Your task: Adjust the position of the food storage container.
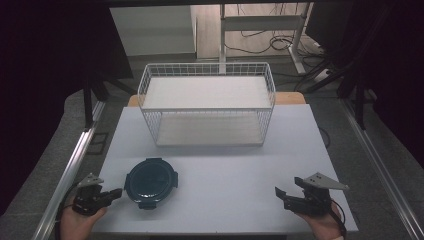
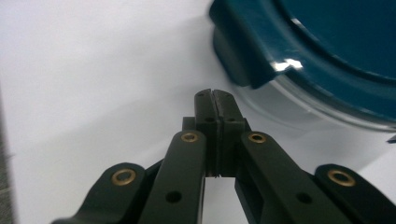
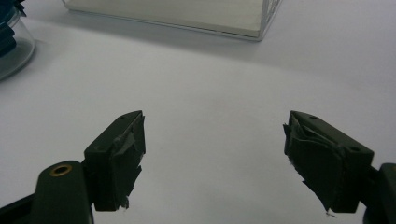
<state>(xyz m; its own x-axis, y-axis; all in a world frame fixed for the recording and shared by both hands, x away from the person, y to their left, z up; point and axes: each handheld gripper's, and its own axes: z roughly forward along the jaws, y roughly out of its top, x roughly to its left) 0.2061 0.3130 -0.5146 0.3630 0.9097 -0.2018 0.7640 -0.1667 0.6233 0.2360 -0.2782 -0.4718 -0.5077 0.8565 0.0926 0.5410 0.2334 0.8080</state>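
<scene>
Closed left tongs (image 2: 215,99) beside round, teal-lidded clear container (image 1: 150,182).

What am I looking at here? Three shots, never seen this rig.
No robot: a person holds hand tongs, one pair per hand. The high view looks down on a white table with a white wire basket and a round container with a dark teal lid. The other two pictures come from cameras riding on the tongs. The left tongs are shut on nothing, tips just short of the container. The right tongs stand open over bare table. Nothing is held.
</scene>
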